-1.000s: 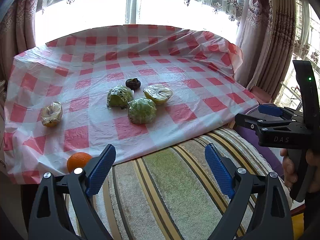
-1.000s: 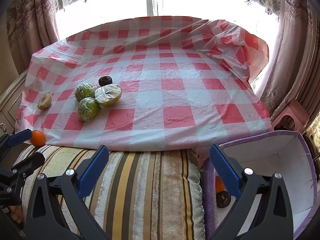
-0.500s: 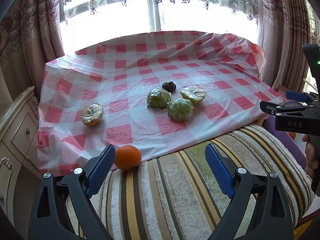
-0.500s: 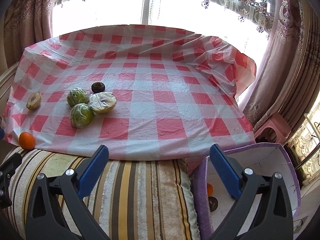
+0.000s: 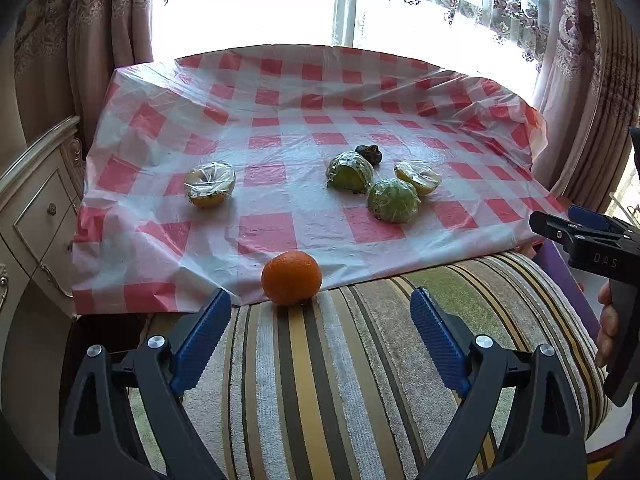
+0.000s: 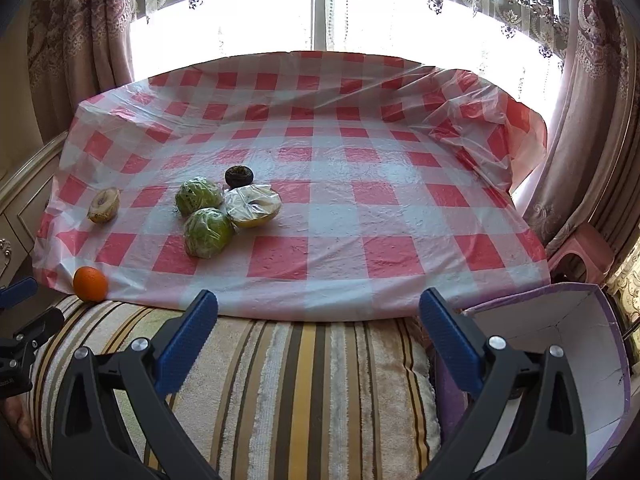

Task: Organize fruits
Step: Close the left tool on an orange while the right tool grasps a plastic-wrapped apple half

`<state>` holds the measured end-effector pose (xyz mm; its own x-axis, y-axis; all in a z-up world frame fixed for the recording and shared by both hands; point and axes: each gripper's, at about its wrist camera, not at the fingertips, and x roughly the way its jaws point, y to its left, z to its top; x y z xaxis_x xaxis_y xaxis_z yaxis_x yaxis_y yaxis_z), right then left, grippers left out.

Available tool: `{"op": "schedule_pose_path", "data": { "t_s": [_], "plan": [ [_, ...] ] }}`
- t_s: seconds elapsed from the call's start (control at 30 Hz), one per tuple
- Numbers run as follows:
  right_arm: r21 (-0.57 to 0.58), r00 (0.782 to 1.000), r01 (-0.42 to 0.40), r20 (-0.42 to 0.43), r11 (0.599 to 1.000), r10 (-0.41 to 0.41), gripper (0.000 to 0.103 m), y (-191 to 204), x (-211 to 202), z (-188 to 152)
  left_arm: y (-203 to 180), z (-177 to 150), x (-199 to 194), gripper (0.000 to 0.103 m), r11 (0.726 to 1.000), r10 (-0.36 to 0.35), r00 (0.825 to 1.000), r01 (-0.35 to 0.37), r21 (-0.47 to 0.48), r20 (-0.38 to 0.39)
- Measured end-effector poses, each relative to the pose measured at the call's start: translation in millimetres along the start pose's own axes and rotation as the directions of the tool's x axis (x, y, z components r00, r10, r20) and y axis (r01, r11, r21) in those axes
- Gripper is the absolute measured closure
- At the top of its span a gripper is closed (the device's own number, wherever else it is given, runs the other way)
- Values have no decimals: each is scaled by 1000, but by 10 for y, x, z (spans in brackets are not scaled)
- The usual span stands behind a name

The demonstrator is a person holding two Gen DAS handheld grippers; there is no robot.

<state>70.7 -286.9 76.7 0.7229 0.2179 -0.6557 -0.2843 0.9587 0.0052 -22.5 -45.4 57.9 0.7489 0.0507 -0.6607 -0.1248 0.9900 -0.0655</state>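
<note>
Tablecloth (image 5: 280, 236), red-and-white checked plastic, is covering the bench and draping over its near edge onto a striped cushion (image 5: 360, 360). Purple-edged box (image 6: 560, 340) is standing open at the right of the cushion, beside the bench's near right corner; its contents cannot be made out.

Left gripper (image 5: 320, 336) is hovering above the cushion with jaws spread wide and nothing between them, pointing at the orange (image 5: 291, 277). Right gripper (image 6: 318, 334) is likewise hanging over the cushion, jaws wide apart and empty, facing the middle of the cloth.

Orange is sitting at the cloth's near edge, touching the cushion, well apart from the other fruit.

Cluster near mid-bench: two green wrapped fruits (image 5: 393, 200) (image 5: 350, 171) are lying just beside each other, with a yellow wrapped half fruit (image 5: 418, 176) touching the nearer green one. A small dark fruit (image 5: 369, 153) is sitting just behind them.

A separate wrapped yellow fruit (image 5: 209, 184) is lying alone to the left of the cluster.
</note>
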Motion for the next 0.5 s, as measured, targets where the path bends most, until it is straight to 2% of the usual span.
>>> {"op": "schedule_pose_path", "data": {
  "t_s": [0.2,0.37,0.5],
  "plan": [
    [13,996,-81,-35,997,82,2,19,107,20,164,2,134,16,998,-20,998,17,-55,-53],
    [-2,994,-92,-51,996,92,2,96,231,63,256,16,259,21,994,-58,994,49,-99,-91],
    [-3,992,-110,-57,994,110,2,128,314,124,308,26,333,24,992,-61,993,49,-119,-102]
  ]
}}
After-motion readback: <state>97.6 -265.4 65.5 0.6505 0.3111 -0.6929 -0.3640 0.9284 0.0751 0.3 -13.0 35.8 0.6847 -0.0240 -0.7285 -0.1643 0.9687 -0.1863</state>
